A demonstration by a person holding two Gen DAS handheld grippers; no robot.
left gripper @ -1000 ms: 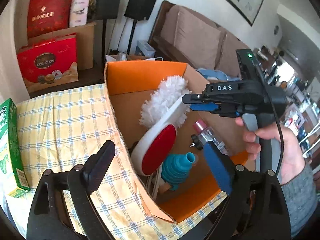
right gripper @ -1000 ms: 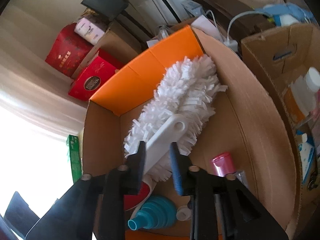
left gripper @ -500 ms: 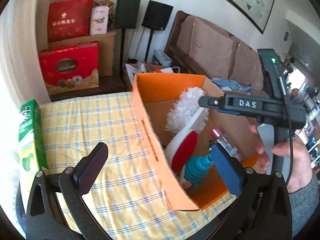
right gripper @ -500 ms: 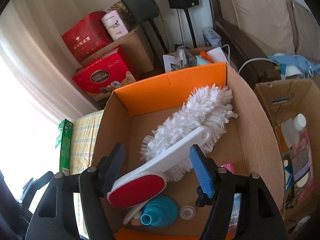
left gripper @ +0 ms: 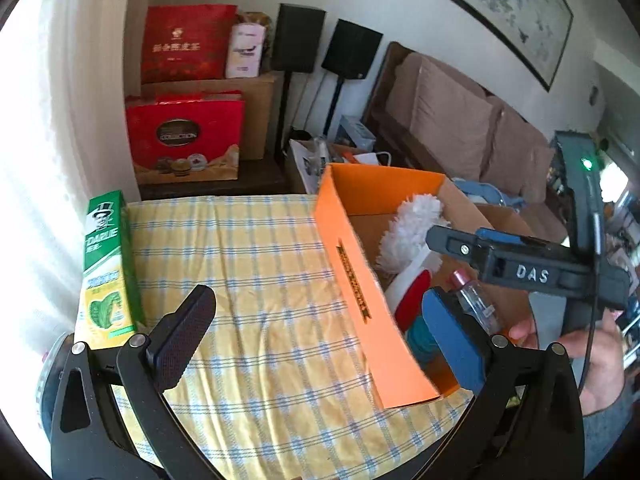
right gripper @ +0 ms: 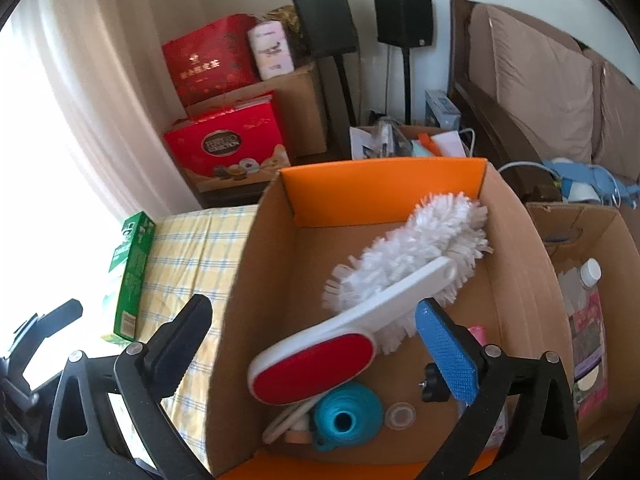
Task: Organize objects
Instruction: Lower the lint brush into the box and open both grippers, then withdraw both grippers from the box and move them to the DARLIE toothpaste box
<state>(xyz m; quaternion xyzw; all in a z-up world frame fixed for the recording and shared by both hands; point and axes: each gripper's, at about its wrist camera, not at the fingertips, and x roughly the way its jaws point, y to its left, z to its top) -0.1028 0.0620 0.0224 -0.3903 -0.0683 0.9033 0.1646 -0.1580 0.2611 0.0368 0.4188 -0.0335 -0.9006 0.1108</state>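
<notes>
An orange cardboard box (left gripper: 360,280) stands on the yellow checked tablecloth (left gripper: 248,280). In it lie a white fluffy duster with a red pad (right gripper: 384,292), a teal funnel (right gripper: 344,412) and a pink-capped bottle (left gripper: 472,300). A green toothpaste box (left gripper: 108,264) stands at the cloth's left edge, also in the right wrist view (right gripper: 132,276). My left gripper (left gripper: 316,340) is open and empty over the cloth, left of the box. My right gripper (right gripper: 316,344) is open and empty above the box; it also shows in the left wrist view (left gripper: 520,268).
Red gift boxes (left gripper: 184,136) and two black speakers (left gripper: 320,44) stand behind the table. A brown sofa (left gripper: 460,120) is at the right. A second cardboard box with bottles (right gripper: 588,292) sits right of the orange box.
My right gripper let go of the duster, opened wide and pulled up and back out of the box. My left gripper drew back and left over the cloth.
</notes>
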